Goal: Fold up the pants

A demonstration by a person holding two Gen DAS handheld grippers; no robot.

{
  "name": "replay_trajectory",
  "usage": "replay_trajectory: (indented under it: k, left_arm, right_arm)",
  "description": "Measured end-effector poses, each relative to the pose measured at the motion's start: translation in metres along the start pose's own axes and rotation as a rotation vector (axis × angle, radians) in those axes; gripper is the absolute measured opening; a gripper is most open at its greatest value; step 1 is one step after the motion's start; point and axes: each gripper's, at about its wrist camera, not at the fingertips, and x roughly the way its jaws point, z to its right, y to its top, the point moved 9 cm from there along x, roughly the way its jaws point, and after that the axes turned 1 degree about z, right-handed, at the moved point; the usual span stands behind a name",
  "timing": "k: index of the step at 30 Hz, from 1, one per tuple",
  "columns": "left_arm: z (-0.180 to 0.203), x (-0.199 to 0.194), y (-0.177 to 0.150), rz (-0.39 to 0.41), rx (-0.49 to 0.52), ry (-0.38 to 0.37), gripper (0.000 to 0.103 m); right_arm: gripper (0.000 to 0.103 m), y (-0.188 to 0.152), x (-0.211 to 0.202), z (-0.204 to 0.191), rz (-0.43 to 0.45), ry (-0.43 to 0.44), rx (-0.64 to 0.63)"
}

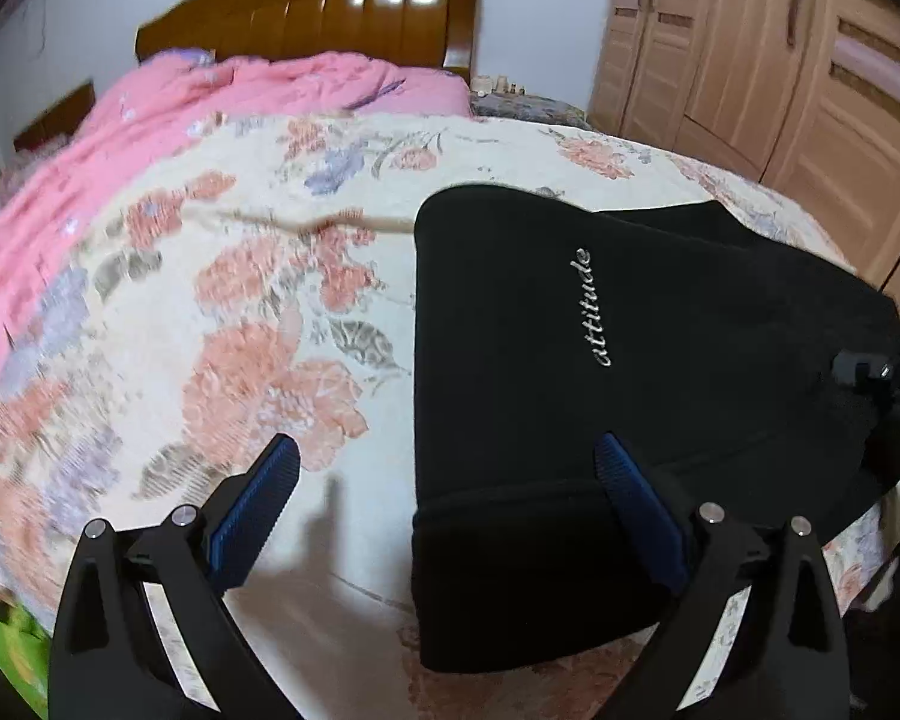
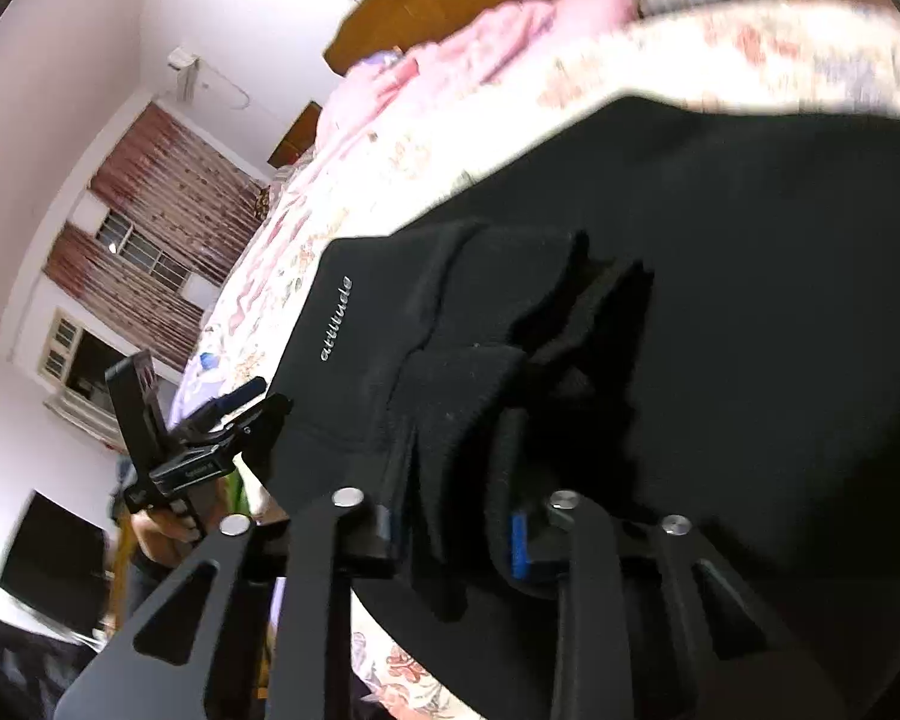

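Pants (image 1: 600, 360), black with the word "attitude" stitched in pale script, lie folded on the floral bedspread (image 1: 240, 312), filling the centre and right of the left wrist view; their straight left edge runs down the middle of that frame and a thicker folded hem sits at the lower centre. Left gripper (image 1: 447, 462) hangs over that edge with its blue-padded fingers (image 1: 258, 498) wide apart and nothing between them: one finger is over bare bedspread at lower left, the other over the black cloth at lower right of centre. Its shadow falls on the spread between them. In the right wrist view the pants fill the centre and right, with bunched folds of dark cloth rising in the middle of the frame. Right gripper (image 2: 450, 531) at the bottom centre of that view is closed on a fold of the pants, the cloth pinched between its two pads, whose blue edges show on either side of the fold. The left gripper appears again at the left of that view, held by a hand (image 2: 168, 531) whose outline is blurred, just beside the near corner of the pants. A pink quilt (image 1: 150, 120) lies bunched across the upper left of the left wrist view, below a wooden headboard (image 1: 330, 6), and a wooden wardrobe (image 1: 780, 60) fills the upper right. Curtains (image 2: 150, 240) hang at the left of the right wrist view
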Motion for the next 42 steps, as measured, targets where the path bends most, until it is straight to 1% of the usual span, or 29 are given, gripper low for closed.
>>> replay_trajectory:
  k: [4, 8, 10, 12, 14, 16, 17, 19, 20, 21, 22, 23, 24, 25, 27, 28, 29, 30, 32, 33, 34, 36, 37, 38, 39, 40, 42]
  left_arm:
    - [0.009, -0.007, 0.006, 0.01, 0.08, 0.057, 0.099]
    - [0.014, -0.011, 0.01, 0.006, 0.111, 0.081, 0.099]
    - [0.019, -0.019, 0.015, 0.025, 0.129, 0.096, 0.099]
    - [0.023, -0.027, 0.021, 0.047, 0.137, 0.093, 0.099]
    - [0.028, -0.031, 0.024, 0.058, 0.141, 0.085, 0.099]
    - [0.034, -0.027, 0.024, 0.05, 0.152, 0.072, 0.099]
    - [0.035, -0.022, 0.023, 0.035, 0.159, 0.075, 0.099]
    - [0.034, -0.005, 0.017, -0.02, 0.175, 0.107, 0.099]
    - [0.033, 0.001, 0.014, -0.045, 0.179, 0.12, 0.099]
    - [0.032, 0.004, 0.013, -0.054, 0.176, 0.125, 0.099]
    - [0.031, 0.001, 0.016, -0.044, 0.164, 0.129, 0.098]
    - [0.032, -0.006, 0.023, -0.014, 0.15, 0.127, 0.098]
    - [0.033, -0.013, 0.029, 0.014, 0.139, 0.116, 0.098]
    - [0.037, -0.024, 0.042, 0.059, 0.113, 0.08, 0.098]
    - [0.049, -0.033, 0.064, 0.106, 0.065, -0.006, 0.099]
    - [0.06, -0.031, 0.077, 0.111, 0.048, -0.066, 0.099]
    - [0.07, -0.026, 0.086, 0.101, 0.045, -0.103, 0.099]
    - [0.081, -0.017, 0.092, 0.085, 0.055, -0.128, 0.099]
    - [0.101, 0.016, 0.098, 0.016, 0.081, -0.174, 0.099]
    - [0.104, 0.038, 0.096, -0.029, 0.078, -0.175, 0.099]
    - [0.103, 0.054, 0.093, -0.055, 0.081, -0.157, 0.099]
    - [0.095, 0.077, 0.087, -0.086, 0.097, -0.128, 0.099]
    - [0.087, 0.09, 0.081, -0.107, 0.1, -0.121, 0.099]
    - [0.083, 0.094, 0.079, -0.103, 0.088, -0.142, 0.099]
    - [0.082, 0.091, 0.08, -0.085, 0.072, -0.165, 0.099]
    - [0.081, 0.09, 0.079, -0.084, 0.072, -0.166, 0.099]
    - [0.081, 0.091, 0.079, -0.084, 0.093, -0.145, 0.099]
  right_arm:
    - [0.023, 0.003, -0.006, -0.015, 0.05, -0.057, -0.105]
    - [0.022, 0.001, -0.01, -0.014, 0.066, -0.061, -0.107]
    - [0.022, 0.004, -0.016, -0.022, 0.088, -0.056, -0.122]
    - [0.022, 0.006, -0.022, -0.026, 0.11, -0.069, -0.139]
    - [0.022, 0.004, -0.027, -0.015, 0.117, -0.097, -0.123]
    - [0.022, -0.004, -0.02, 0.002, 0.078, -0.092, -0.073]
    - [0.022, -0.007, -0.014, 0.009, 0.072, -0.092, -0.048]
    - [0.024, -0.012, -0.01, 0.017, 0.053, -0.066, -0.017]
    - [0.033, -0.013, -0.012, 0.019, 0.047, -0.07, -0.011]
    - [0.039, -0.011, -0.015, 0.019, 0.035, -0.088, -0.01]
    - [0.049, -0.008, -0.019, 0.019, 0.03, -0.111, -0.012]
    - [0.06, -0.005, -0.026, 0.018, 0.04, -0.13, -0.022]
    - [0.066, 0.001, -0.035, 0.016, 0.067, -0.149, -0.039]
    - [0.069, 0.009, -0.051, 0.013, 0.122, -0.192, -0.082]
    - [0.069, 0.021, -0.06, -0.001, 0.171, -0.233, -0.178]
    - [0.069, 0.024, -0.057, -0.013, 0.169, -0.233, -0.24]
    - [0.069, 0.025, -0.051, -0.021, 0.159, -0.229, -0.276]
    - [0.068, 0.023, -0.038, -0.032, 0.13, -0.213, -0.319]
    - [0.068, 0.016, -0.016, -0.049, 0.089, -0.2, -0.389]
    - [0.068, 0.012, -0.004, -0.054, 0.07, -0.209, -0.425]
    - [0.068, 0.008, 0.005, -0.053, 0.046, -0.227, -0.444]
    - [0.069, 0.0, 0.024, -0.039, -0.011, -0.291, -0.458]
    - [0.07, -0.003, 0.026, -0.034, -0.01, -0.298, -0.472]
    - [0.07, -0.006, 0.026, -0.033, 0.011, -0.276, -0.496]
    - [0.07, -0.006, 0.026, -0.032, 0.015, -0.253, -0.48]
    - [0.07, -0.006, 0.025, -0.031, 0.016, -0.244, -0.466]
    - [0.07, -0.005, 0.023, -0.027, 0.006, -0.23, -0.449]
